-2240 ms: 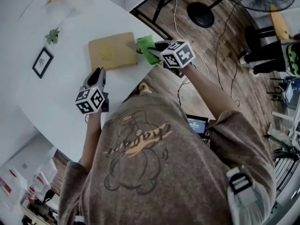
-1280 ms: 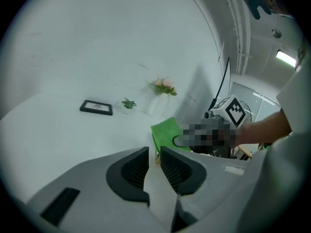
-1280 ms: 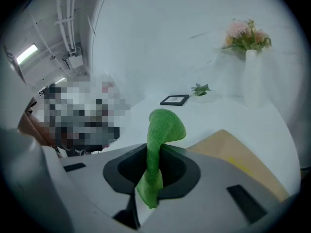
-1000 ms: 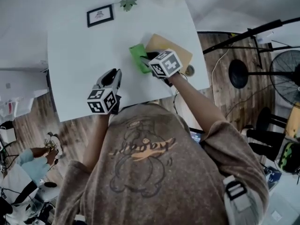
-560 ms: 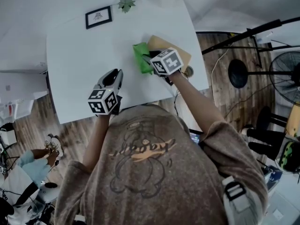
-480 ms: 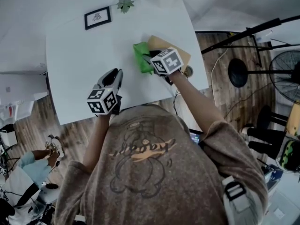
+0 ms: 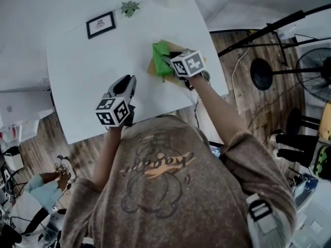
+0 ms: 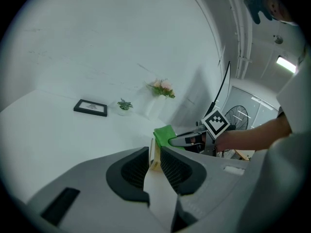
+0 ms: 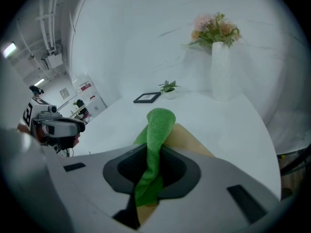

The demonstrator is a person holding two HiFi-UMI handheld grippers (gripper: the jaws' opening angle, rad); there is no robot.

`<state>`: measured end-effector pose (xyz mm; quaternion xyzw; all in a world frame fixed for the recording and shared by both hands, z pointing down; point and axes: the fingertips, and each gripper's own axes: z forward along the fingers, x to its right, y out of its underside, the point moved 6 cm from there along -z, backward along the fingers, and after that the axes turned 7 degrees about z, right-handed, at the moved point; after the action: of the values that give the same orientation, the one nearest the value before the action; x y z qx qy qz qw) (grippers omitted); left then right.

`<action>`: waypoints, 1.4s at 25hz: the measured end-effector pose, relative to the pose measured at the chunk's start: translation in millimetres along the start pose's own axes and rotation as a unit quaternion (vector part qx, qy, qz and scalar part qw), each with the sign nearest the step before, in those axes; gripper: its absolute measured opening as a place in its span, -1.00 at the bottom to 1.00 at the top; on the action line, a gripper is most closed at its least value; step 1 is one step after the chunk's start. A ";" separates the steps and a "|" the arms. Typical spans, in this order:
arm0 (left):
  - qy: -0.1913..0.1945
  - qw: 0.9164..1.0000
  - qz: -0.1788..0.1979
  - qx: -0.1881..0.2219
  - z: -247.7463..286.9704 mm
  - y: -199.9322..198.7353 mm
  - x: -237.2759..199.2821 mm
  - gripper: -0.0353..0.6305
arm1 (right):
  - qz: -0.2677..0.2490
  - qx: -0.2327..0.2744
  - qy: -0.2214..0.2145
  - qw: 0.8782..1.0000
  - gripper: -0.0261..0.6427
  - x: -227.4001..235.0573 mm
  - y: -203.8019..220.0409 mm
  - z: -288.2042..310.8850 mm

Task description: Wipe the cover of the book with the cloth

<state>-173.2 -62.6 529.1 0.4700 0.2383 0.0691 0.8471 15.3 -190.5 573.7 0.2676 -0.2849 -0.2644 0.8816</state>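
Bunched green cloth [image 9: 156, 130], fuzzy, tan book cover [image 9: 187, 140]

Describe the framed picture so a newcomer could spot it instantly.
On the white table, look along the far edge, well away from the green cloth. The framed picture sits there just left of a small green plant; it is the only dark-bordered rectangle on the tabletop.

The right gripper [image 7: 166, 63] has dragged the cloth [image 7: 161, 56] off the bare bench [image 7: 98, 66] and onto the book [image 7: 153, 69], toward the bench's right edge. Tan cover now shows on the cloth's left-edge side.
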 end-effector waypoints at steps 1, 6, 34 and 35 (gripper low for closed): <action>0.003 1.000 0.001 -0.001 1.5 -0.4 1.4 -0.67 | 0.004 0.003 0.005 1.000 -0.72 4.4 0.8 -3.3; 0.027 1.000 0.012 -0.005 10.2 -5.2 14.7 -0.67 | 0.032 0.018 0.034 0.999 -0.72 28.6 11.9 -27.7; 0.184 0.978 0.091 -0.024 77.0 -37.4 119.0 -0.67 | 0.172 0.118 0.145 0.967 -0.73 108.6 88.1 -152.0; 0.188 0.977 0.094 -0.022 79.7 -41.1 121.9 -0.67 | 0.174 0.123 0.149 0.966 -0.73 110.0 89.3 -158.2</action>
<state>-33.4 -104.3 489.1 0.4499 0.3467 0.2413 0.7869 222.0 -143.7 559.1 0.3562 -0.2231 -0.0269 0.9070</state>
